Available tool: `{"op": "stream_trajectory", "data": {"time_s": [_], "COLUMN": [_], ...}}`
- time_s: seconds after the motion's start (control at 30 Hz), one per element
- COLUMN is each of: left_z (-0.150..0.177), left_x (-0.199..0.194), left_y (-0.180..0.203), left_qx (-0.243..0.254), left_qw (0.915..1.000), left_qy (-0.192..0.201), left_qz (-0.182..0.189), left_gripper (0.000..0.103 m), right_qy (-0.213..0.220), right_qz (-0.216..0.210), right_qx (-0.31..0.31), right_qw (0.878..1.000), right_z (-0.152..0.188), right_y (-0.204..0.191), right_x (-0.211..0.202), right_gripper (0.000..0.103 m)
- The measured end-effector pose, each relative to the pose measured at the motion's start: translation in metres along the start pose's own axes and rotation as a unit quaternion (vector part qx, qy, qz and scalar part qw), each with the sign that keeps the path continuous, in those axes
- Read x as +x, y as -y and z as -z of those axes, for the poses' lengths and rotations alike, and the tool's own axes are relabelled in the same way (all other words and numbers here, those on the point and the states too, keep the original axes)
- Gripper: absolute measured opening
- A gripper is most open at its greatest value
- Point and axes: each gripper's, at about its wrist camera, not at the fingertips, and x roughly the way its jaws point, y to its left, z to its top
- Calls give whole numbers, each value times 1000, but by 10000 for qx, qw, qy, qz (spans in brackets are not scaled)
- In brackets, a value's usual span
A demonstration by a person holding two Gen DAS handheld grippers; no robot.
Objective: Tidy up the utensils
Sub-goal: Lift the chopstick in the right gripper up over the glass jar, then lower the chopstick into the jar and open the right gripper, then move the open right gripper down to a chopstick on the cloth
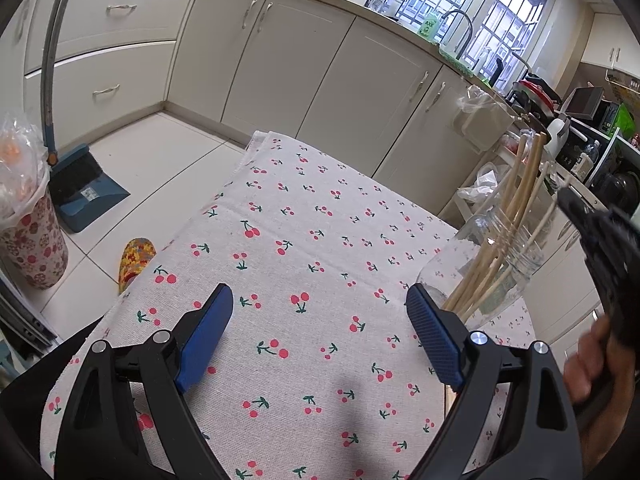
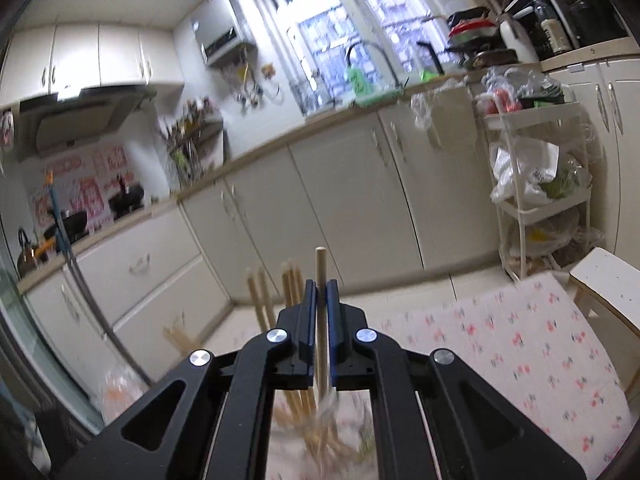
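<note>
Wooden stick (image 2: 320, 276) between right fingers (image 2: 309, 312)

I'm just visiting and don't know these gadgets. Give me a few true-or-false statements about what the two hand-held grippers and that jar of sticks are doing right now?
1. The left gripper has its jaws wide apart with nothing between them. True.
2. The right gripper is empty. False: its jaws are shut on a wooden utensil handle.
3. The glass jar holds several wooden utensils. True.
4. The tablecloth is plain blue. False: it is pale with a red cherry print.
5. The left gripper is clamped round the jar. False: the jar stands beside its right-hand finger, not between the jaws.
</note>
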Motion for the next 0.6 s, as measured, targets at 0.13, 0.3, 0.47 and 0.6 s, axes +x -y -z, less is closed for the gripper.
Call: {"op": "stream_trajectory", "data": {"time_s": [0.13, 0.3, 0.47, 0.6], "left_z": [0, 0, 0, 1], "left_x": [1, 2, 3, 3], "left_y": [1, 2, 3, 2], "left_qx": [11, 8, 5, -14], "left_qw": [10000, 10000, 10000, 10000], "left_qy": [-24, -62, -64, -77], "left_qz": [-27, -34, -38, -35], "left_gripper": [85, 85, 85, 85], "right_qy": [-251, -1091, -2303, -2861], "right_qz": [38, 35, 90, 98], "right_qx": [66, -52, -280, 18], "right_qw": [9997, 9940, 9727, 9581], "right_z": [6, 31, 83, 102], "right_y": [4, 1, -3, 5], "right_x": [-20, -43, -36, -24], "right_gripper": [34, 34, 34, 34]}}
